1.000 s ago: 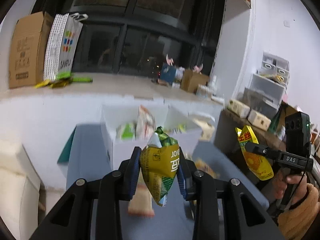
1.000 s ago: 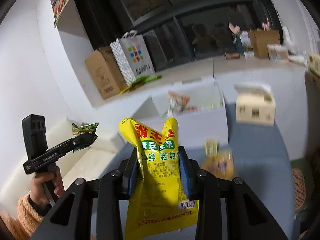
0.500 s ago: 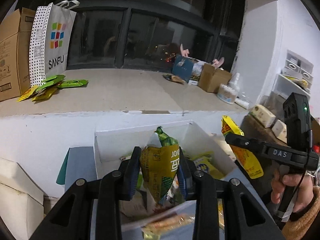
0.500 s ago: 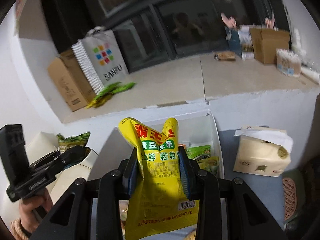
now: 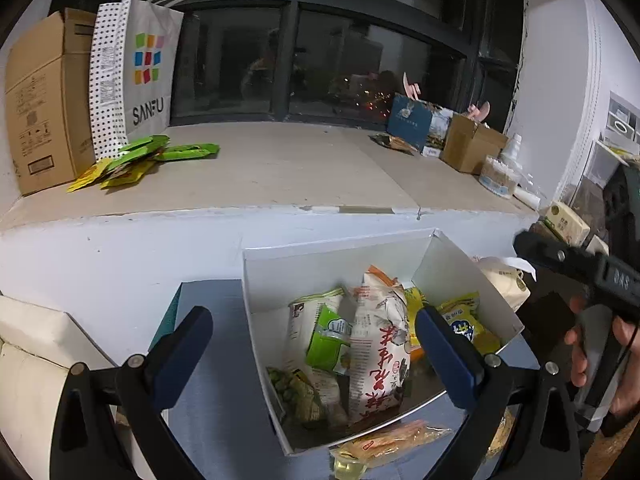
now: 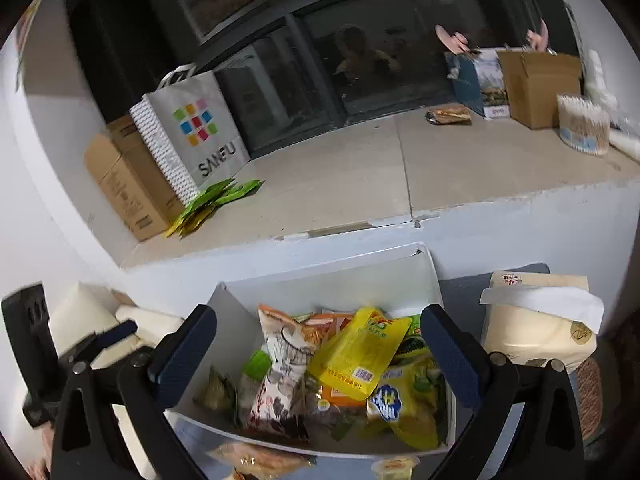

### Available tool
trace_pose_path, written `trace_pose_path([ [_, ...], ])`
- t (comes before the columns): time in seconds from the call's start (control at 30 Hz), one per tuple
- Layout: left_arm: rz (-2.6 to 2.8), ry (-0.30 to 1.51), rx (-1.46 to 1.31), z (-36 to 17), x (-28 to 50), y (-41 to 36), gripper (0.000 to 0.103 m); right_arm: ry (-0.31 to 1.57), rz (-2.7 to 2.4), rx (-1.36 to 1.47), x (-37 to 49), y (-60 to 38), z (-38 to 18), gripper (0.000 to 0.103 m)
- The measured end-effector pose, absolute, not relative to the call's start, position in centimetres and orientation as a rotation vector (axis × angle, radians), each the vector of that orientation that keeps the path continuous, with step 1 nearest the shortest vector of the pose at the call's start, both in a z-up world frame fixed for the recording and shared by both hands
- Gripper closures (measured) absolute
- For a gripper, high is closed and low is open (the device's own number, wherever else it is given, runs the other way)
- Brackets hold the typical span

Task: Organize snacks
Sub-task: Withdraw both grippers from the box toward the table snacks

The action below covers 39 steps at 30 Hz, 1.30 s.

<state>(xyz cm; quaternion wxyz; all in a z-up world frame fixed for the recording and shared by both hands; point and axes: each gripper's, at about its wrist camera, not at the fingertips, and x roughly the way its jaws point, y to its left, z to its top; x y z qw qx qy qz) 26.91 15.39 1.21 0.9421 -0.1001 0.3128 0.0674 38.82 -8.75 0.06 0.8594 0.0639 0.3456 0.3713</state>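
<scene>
Opening hand-held grippers (image 5: 312, 340) over snack box (image 5: 340, 252)

Glossy plastic snack packets (image 6: 358, 354); matt white box (image 6: 324, 284).

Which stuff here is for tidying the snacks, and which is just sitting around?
For the job: white box, yellow pouch, red-and-white packet, orange snack outside the box.

Just lying about: tissue pack, shopping bag, cardboard box, green sachets.

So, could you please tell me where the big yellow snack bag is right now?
In the right wrist view the yellow bag lies in the white box, on top of the other packets, right of the white patterned packet.
</scene>
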Motion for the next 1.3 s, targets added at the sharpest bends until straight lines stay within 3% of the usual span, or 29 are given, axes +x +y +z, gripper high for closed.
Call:
trace_pose_path([
  [0.23,0.113,0.561,-0.173,3.3,23.0,14.1,0.000,0.636,0.841,0.064,34.3,-10.3,2.0,0.000],
  [0.53,0.030,0.451,-0.084,4.4,12.7,8.6,0.000,0.543,0.928,0.059,25.0,-15.9,2.7,0.000],
  [0.87,0.006,0.446,-0.233,-1.0,1.9,4.5,0.000,0.635,0.874,0.100,15.7,-22.6,-5.3,0.000],
  [1.07,0.021,0.459,-0.251,-2.1,0.3,4.0,0.000,0.781,0.841,0.116,13.9,-23.6,-10.8,0.000],
  [1.3,0.007,0.448,-0.246,-1.8,0.4,3.6,0.000,0.796,0.886,0.021,14.0,-19.9,-12.1,0.000],
])
